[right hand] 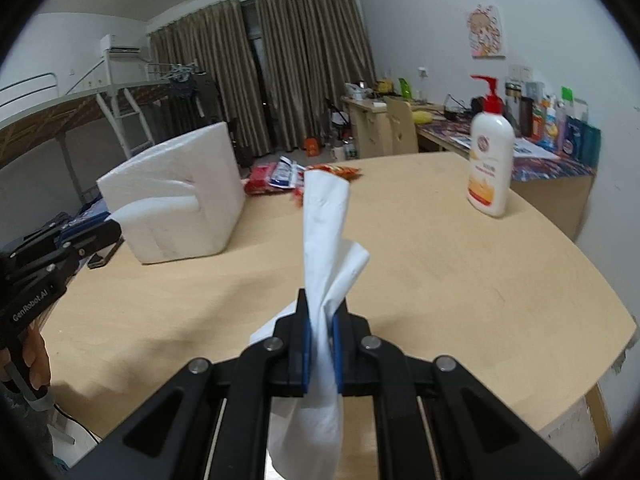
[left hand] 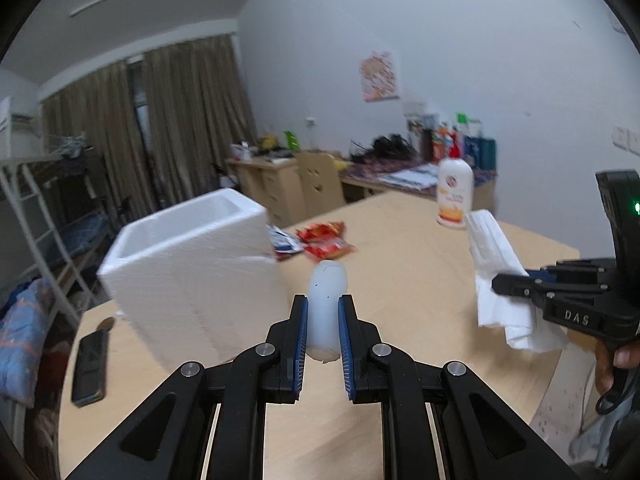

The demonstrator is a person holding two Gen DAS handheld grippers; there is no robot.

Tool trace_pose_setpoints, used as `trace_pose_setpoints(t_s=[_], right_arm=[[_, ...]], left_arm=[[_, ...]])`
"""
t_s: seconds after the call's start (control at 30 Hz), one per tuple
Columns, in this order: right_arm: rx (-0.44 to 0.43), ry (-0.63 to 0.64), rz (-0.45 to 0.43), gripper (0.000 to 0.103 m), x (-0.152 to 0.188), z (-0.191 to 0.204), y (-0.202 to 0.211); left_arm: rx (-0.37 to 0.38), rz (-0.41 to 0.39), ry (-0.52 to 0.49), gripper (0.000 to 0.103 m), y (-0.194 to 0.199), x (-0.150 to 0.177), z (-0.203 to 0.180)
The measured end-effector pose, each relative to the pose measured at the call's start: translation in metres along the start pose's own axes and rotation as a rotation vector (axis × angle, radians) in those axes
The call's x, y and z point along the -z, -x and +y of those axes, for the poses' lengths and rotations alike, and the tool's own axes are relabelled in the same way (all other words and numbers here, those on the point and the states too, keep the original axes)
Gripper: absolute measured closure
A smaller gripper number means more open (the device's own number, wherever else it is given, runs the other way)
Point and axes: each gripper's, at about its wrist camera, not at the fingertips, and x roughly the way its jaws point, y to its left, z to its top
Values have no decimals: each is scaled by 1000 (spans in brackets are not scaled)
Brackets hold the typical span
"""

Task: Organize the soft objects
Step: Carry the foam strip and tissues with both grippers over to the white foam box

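Holding two soft things above the wooden table (right hand: 460,280), one in each gripper.

The left gripper (left hand: 323,328) is pinching a pale, squashy, rounded object (left hand: 326,300) between its blue pads, and it is probably yielding under the squeeze, so a mid-body hold looks safest. The right gripper (right hand: 320,340) is clamping a white tissue (right hand: 324,216) at its middle; being limp and very light, it is drooping below the jaws and standing up above them. Beyond, the open white foam box (left hand: 192,264) is standing on the table, likely the place for both.
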Motion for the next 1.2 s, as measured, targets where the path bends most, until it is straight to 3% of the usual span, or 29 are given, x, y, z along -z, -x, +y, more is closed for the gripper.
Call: trace_pose_setpoints(t_s=[0.2, 0.5, 1.2], right_arm=[[-51, 42, -32, 91, -14, 16, 1], [-143, 119, -84, 91, -33, 44, 3], [-358, 245, -110, 91, -44, 91, -1]], left_arm=[[-127, -59, 80, 87, 27, -1, 16], [-224, -126, 179, 87, 64, 2, 32], [-452, -121, 357, 87, 89, 27, 49]])
